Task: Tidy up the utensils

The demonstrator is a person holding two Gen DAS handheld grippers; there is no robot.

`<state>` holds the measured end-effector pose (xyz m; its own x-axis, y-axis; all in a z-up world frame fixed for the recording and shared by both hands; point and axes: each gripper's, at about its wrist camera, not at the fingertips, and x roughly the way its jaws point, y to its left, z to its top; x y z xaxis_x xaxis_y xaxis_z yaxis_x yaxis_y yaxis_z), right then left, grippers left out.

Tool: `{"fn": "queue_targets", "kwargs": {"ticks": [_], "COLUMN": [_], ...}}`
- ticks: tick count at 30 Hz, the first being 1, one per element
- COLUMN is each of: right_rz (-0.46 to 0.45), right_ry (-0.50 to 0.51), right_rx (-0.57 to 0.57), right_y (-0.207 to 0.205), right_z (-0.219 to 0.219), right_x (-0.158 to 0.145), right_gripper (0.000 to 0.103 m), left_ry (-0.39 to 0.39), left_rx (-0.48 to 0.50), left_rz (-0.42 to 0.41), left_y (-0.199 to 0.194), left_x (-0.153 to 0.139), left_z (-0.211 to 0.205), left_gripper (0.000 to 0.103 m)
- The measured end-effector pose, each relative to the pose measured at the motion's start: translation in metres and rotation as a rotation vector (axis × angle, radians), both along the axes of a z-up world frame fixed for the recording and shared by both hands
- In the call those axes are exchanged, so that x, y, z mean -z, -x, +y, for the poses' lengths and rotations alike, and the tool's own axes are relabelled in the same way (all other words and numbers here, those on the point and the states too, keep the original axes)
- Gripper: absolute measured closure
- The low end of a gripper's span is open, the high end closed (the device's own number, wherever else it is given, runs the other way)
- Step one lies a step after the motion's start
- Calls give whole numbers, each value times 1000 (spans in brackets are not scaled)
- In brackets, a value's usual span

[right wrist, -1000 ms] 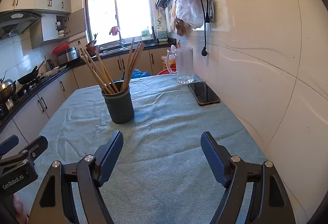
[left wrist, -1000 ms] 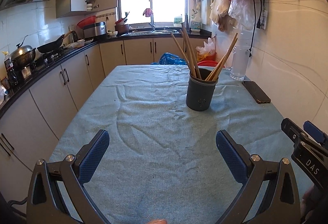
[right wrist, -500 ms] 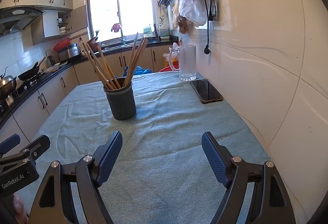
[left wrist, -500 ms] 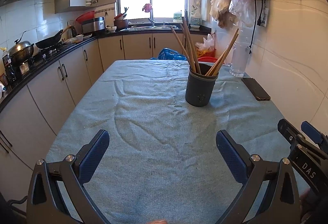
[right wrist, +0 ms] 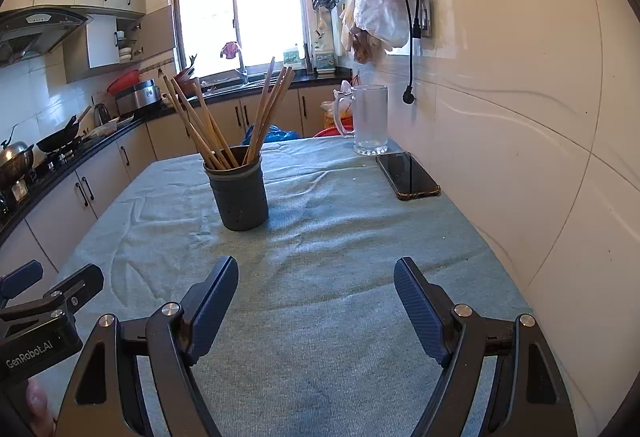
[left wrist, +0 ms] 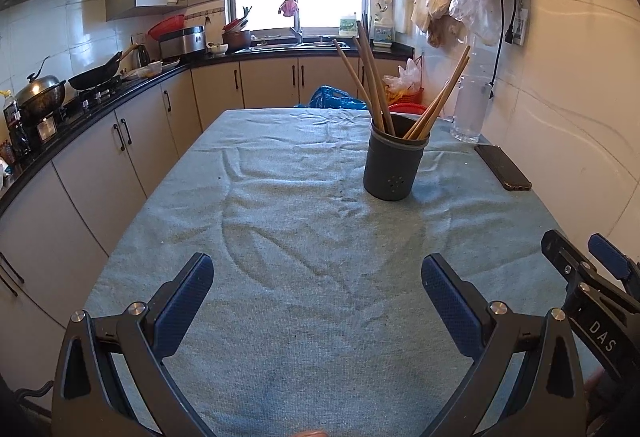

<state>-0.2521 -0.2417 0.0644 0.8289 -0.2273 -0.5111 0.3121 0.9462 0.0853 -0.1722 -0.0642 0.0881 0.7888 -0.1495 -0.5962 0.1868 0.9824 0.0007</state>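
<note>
So both grippers were just hanging over the table with nothing in them. Left gripper (left wrist: 316, 277) had its jaws spread wide over bare cloth at the bottom of its frame, and the right gripper (right wrist: 316, 277) was the same, jaws wide apart and empty. The dark utensil holder (left wrist: 394, 167) stood upright on the blue-green tablecloth (left wrist: 280, 237), a bit right of centre in the left view, with the wooden chopsticks (left wrist: 372, 77) fanned out of its top. A phone (right wrist: 408, 175) lay flat near the right edge by the wall, and a glass mug (right wrist: 370, 119) stood just behind it.
</note>
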Motion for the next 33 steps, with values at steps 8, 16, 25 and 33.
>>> {"fn": "queue_targets", "kwargs": {"ticks": [8, 16, 25, 33], "right_rz": [1, 6, 5, 5], "right_ry": [-1, -6, -6, -11], "right_rx": [-2, -1, -3, -2], "right_y": [-1, -1, 0, -1], "right_z": [1, 0, 1, 1], "right_x": [1, 3, 4, 5], "right_gripper": [19, 18, 18, 18], "left_ry": [-1, -4, -10, -13], "left_rx": [0, -2, 3, 6], "left_rz": [6, 19, 12, 16], "left_y": [-2, -5, -3, -2], "left_x": [1, 6, 6, 7], "left_z": [0, 1, 0, -2], "left_gripper": [0, 0, 0, 0]}}
